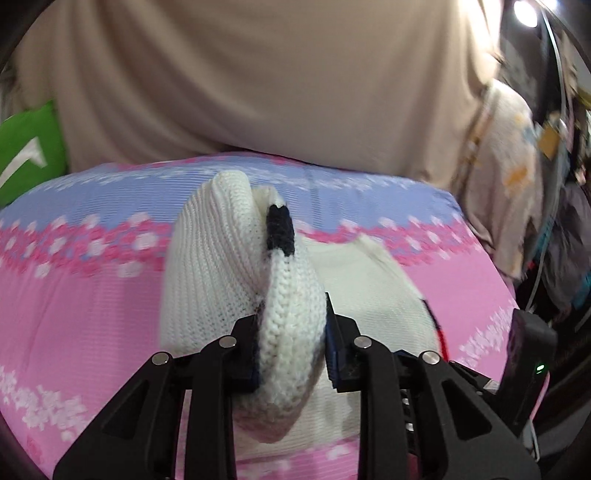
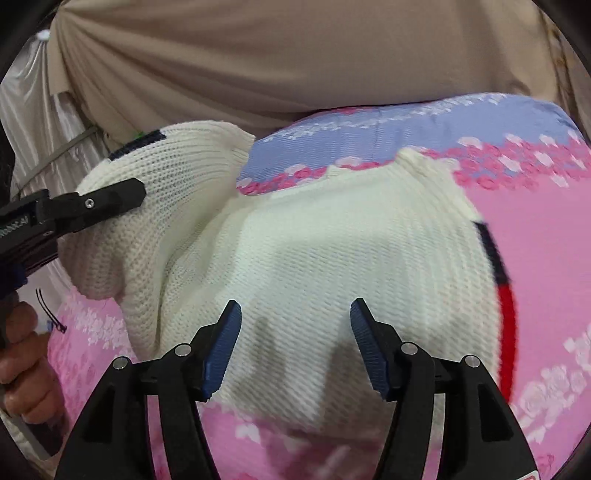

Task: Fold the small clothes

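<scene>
A small white knit sweater (image 2: 332, 251) with navy and red trim lies on a pink and blue floral bedsheet (image 2: 546, 229). My left gripper (image 1: 291, 332) is shut on a bunched fold of the sweater (image 1: 288, 295) and holds it lifted above the sheet. It shows in the right wrist view (image 2: 110, 199) at the left, lifting the sweater's left part. My right gripper (image 2: 295, 343) is open and empty, its blue pads (image 2: 225, 343) hovering over the sweater's near edge.
A beige fabric (image 1: 258, 81) hangs behind the bed. A green cushion (image 1: 29, 147) is at the far left. Hanging clothes (image 1: 509, 177) and a bright lamp (image 1: 524, 13) are at the right. A black device (image 1: 528, 354) sits at the bed's right edge.
</scene>
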Tool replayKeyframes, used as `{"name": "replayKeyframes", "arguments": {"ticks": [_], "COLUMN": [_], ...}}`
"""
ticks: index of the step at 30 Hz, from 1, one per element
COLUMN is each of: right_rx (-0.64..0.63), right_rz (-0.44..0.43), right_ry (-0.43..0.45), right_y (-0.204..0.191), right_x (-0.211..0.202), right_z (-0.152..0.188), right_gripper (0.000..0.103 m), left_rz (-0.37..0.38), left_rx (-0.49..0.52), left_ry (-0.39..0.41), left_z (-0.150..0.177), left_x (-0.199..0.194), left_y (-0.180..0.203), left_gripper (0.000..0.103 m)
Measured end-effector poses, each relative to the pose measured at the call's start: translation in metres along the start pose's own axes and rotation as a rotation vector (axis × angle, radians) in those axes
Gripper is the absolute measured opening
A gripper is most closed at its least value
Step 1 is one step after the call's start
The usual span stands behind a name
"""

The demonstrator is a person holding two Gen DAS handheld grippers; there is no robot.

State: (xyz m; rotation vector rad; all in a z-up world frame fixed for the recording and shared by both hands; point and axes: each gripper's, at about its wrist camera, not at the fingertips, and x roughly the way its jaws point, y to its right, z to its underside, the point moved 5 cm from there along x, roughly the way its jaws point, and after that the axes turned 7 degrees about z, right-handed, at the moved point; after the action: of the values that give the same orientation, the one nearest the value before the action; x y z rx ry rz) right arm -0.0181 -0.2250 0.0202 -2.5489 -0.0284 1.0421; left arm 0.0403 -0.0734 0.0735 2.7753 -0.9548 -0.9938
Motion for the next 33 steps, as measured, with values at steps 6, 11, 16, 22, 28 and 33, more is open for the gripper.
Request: {"name": "replayKeyframes", "arguments": {"ticks": [6,11,16,22,28,33], "right_rx": [0.133,0.132,0.057,0.014,0.001,-0.038], "right_rz": [0.129,0.11,0.021,-0.139,-0.189,-0.199], "right_ry": [0.023,0.054,0.084,-0.004,-0.151,-0.228], "right_y": [0.082,0.087,0.061,0.02,-0.015,-0.04], "right_x": [-0.04,-0.056,-0.062,-0.03,0.027,0.063], "right_z": [0.014,0.007,-0.021,-0.05,-0.057,-0.052], "right_gripper": [0.061,0.062,0.065,0.076,0.076,0.06], "left_rz": [0.042,-0.008,0.002,-0.066,-0.107,-0.121], "left_rx": [0.061,0.093,0.074,-0.014,-0.158,-0.178], "left_ry": [-0.182,-0.177,-0.067,-0.063,-0.16,-0.199], "left_z": [0.033,0.042,0.036,0.054,0.088,0.101], "left_x": [0.086,0.087,0.02,-0.021,-0.008,0.011], "left_y": [0.05,0.058,0.042,-0.002,-0.046,-0.054], "left_gripper": [0.024,0.03,0.049,0.063,0.063,0.064]}}
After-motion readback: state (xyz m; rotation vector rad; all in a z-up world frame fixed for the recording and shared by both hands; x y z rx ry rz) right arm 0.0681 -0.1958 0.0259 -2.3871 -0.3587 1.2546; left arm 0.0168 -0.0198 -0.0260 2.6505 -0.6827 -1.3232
